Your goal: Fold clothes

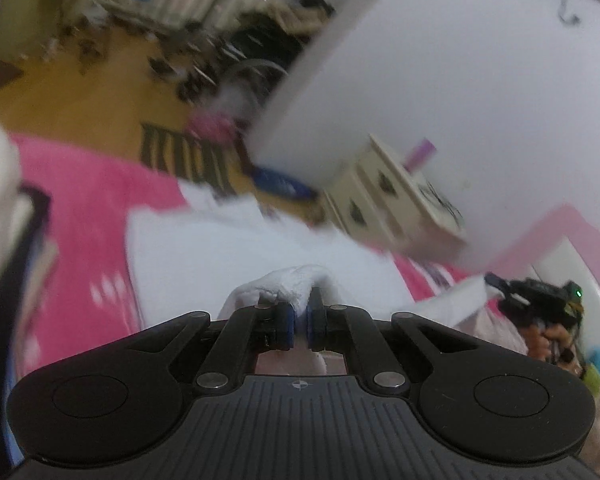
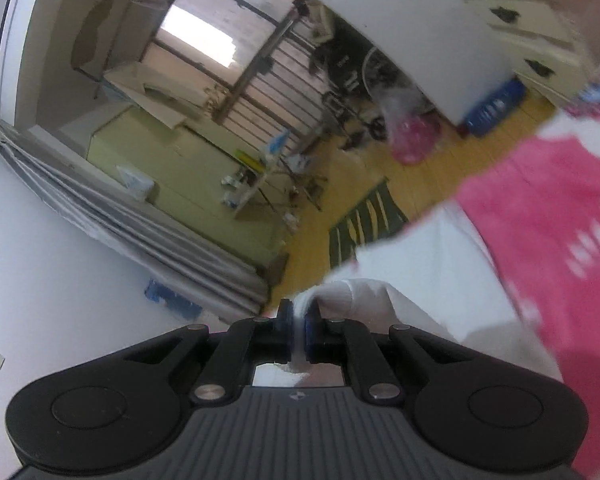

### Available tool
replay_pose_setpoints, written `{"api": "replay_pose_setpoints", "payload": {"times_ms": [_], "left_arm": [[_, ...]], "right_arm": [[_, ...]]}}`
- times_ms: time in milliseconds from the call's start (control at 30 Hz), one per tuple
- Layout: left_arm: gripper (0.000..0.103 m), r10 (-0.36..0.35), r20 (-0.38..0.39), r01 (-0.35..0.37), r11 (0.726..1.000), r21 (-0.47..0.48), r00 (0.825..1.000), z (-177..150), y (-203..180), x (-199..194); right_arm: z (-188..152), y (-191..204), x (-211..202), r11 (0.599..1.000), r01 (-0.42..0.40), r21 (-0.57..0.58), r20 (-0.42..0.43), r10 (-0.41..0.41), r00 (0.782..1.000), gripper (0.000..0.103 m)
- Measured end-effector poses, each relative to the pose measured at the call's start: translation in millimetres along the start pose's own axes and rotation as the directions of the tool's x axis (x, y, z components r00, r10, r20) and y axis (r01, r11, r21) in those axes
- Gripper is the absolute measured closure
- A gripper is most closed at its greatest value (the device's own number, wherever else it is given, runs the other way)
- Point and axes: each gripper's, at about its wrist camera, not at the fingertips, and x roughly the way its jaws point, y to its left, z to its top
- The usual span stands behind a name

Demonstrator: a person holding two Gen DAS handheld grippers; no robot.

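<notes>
1. The white garment [image 1: 228,248] lay spread over the pink bed cover [image 1: 88,200], with two of its parts lifted off the cover by your grippers.
2. Your left gripper [image 1: 299,314] had its jaws closed on a bunched fold of the white garment; the blue pads [image 1: 287,322] pressed the cloth from both sides and a crumpled lump of it stood out just past the tips.
3. Your right gripper [image 2: 298,322] likewise had its jaws closed on the white garment [image 2: 428,264], a thin edge of cloth pinched between the pads, the rest trailing away to the right over the pink bed cover [image 2: 540,208].
4. In the left wrist view, the right gripper showed at the far right edge, held in your hand [image 1: 556,340], with a stretch of white cloth leading to it.
5. Past the bed, a striped dark-and-pale rug [image 2: 364,220] lay on the wooden floor [image 1: 80,92].
6. A cream chest of drawers [image 1: 392,200] stood against the white wall [image 1: 460,80], a blue object [image 1: 280,184] on the floor just beside it.
7. Both views were blurred.
</notes>
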Motion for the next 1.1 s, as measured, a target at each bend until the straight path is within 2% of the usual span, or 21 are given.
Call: {"api": "replay_pose_setpoints", "payload": {"times_ms": [67, 167, 300, 400, 500, 567, 600, 667, 733, 800, 867, 967, 1100], "left_arm": [[0.1, 0.029, 0.027, -0.028, 0.999, -0.026, 0.999, 20.4, 10.7, 16.6], [0.1, 0.075, 0.015, -0.075, 0.996, -0.056, 0.997, 43.1, 29.1, 46.8], [0.1, 0.14, -0.044, -0.144, 0.983, -0.11, 0.989, 56.7, 60.4, 92.4], [0.1, 0.136, -0.062, -0.145, 0.974, -0.177, 0.989, 59.2, 80.5, 112.1], [0.097, 0.145, -0.128, -0.178, 0.937, -0.3, 0.981, 62.2, 105.8, 134.4], [0.096, 0.141, -0.173, -0.201, 0.89, -0.409, 0.975, 60.1, 125.5, 147.5], [0.094, 0.122, -0.167, -0.188, 0.865, -0.465, 0.978, 58.2, 133.1, 148.6], [0.076, 0.08, -0.131, -0.14, 0.825, -0.548, 0.988, 54.7, 142.9, 146.2], [0.068, 0.053, -0.08, -0.09, 0.809, -0.581, 0.995, 54.5, 144.6, 136.4], [0.063, 0.041, -0.039, -0.056, 0.798, -0.601, 0.998, 55.9, 145.2, 126.1], [0.059, 0.06, -0.013, -0.055, 0.795, -0.604, 0.998, 60.1, 144.4, 114.8], [0.057, 0.066, 0.033, -0.032, 0.788, -0.615, 0.997, 67.2, 141.0, 94.7], [0.054, 0.028, 0.048, 0.005, 0.814, -0.581, 0.998, 71.6, 119.9, 67.9]], "right_arm": [[19.7, -4.9, 29.5, 1.0, -0.016, 0.006, 0.009, 0.016, 1.0, 0.096], [40.3, -17.4, 74.6, 1.0, -0.017, 0.026, 0.013, 0.017, 1.0, 0.096], [47.8, -51.5, 125.6, 0.995, 0.056, 0.086, -0.015, -0.055, 0.998, 0.096], [49.5, -73.7, 144.8, 0.987, 0.084, 0.134, -0.017, -0.083, 0.996, 0.096], [50.3, -95.1, 160.5, 0.977, 0.106, 0.186, -0.013, -0.106, 0.994, 0.096], [47.6, -115.8, 172.4, 0.947, 0.126, 0.296, -0.027, -0.124, 0.992, 0.093], [46.3, -124.4, 174.9, 0.931, 0.132, 0.34, -0.023, -0.132, 0.991, 0.093], [43.6, -140.7, 178.6, 0.897, 0.133, 0.422, -0.013, -0.141, 0.99, 0.091], [41.0, -149.9, 172.8, 0.877, 0.09, 0.473, 0.016, -0.11, 0.994, 0.08], [43.3, -153.2, 162.4, 0.867, 0.092, 0.49, 0.038, -0.127, 0.991, 0.071], [45.5, -156.5, 152.0, 0.857, 0.094, 0.506, 0.059, -0.144, 0.988, 0.057], [48.5, -160.1, 131.9, 0.851, 0.088, 0.517, 0.088, -0.155, 0.984, 0.056], [37.0, -154.1, 86.4, 0.863, 0.036, 0.504, 0.112, -0.107, 0.988, 0.055]]}}
